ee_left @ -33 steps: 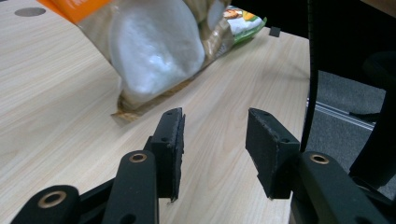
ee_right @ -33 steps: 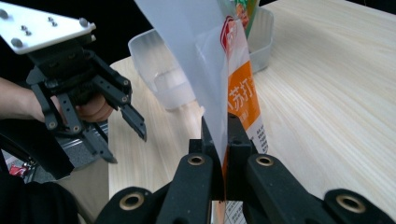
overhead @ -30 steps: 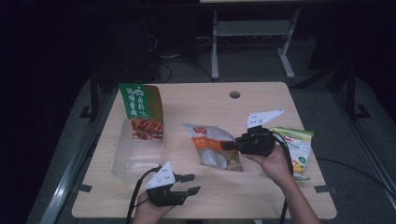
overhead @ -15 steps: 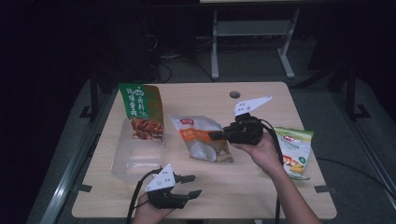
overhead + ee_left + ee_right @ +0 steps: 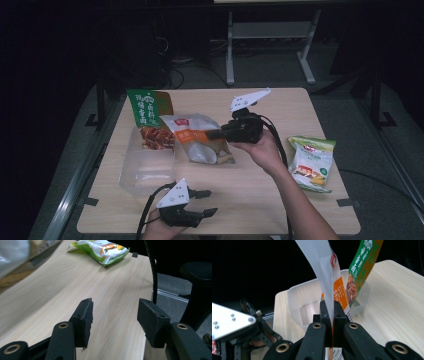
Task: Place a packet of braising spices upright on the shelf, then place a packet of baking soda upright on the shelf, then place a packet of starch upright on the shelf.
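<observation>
Beside the clear box (image 5: 147, 167), the right gripper (image 5: 214, 134) has carried its pinched orange snack bag (image 5: 200, 140) closer for dropping in, while the left gripper (image 5: 210, 202) has just been opening its empty fingers.

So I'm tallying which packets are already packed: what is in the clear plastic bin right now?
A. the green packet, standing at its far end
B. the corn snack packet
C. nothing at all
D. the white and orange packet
A: the green packet stands upright in the clear plastic bin.
</observation>
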### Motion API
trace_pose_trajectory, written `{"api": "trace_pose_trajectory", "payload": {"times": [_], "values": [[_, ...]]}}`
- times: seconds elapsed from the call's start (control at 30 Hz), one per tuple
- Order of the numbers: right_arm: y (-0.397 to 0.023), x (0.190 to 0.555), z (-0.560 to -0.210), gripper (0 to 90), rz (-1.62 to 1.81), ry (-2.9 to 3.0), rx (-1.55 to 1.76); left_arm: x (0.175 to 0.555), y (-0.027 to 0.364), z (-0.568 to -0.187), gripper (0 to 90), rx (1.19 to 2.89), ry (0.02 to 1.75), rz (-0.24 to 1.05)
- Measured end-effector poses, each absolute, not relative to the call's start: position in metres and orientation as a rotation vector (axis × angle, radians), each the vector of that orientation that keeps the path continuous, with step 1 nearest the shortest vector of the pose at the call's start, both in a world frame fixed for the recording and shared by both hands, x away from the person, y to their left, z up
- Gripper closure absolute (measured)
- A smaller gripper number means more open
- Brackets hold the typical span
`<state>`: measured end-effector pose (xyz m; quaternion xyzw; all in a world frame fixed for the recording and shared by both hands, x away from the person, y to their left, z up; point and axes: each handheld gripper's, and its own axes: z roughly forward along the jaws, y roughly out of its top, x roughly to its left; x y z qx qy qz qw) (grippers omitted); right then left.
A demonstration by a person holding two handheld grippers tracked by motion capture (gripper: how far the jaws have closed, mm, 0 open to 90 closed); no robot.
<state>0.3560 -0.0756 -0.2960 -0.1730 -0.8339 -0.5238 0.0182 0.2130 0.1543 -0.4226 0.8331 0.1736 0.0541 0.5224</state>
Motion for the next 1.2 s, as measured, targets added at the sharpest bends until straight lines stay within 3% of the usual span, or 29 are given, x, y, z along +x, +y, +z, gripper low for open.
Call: {"api": "trace_pose_trajectory", "payload": {"times": [0.77,1.2], "values": [[-0.010,0.378,-0.279,90.0,-1.633,-2.566,-0.446,0.212,0.155,-0.419,42.9,1.991,0.390,0.134],[0.040,0.391,-0.287,90.0,-1.604,-2.553,-0.401,0.211,0.155,-0.418,41.8,2.001,0.376,0.149]]}}
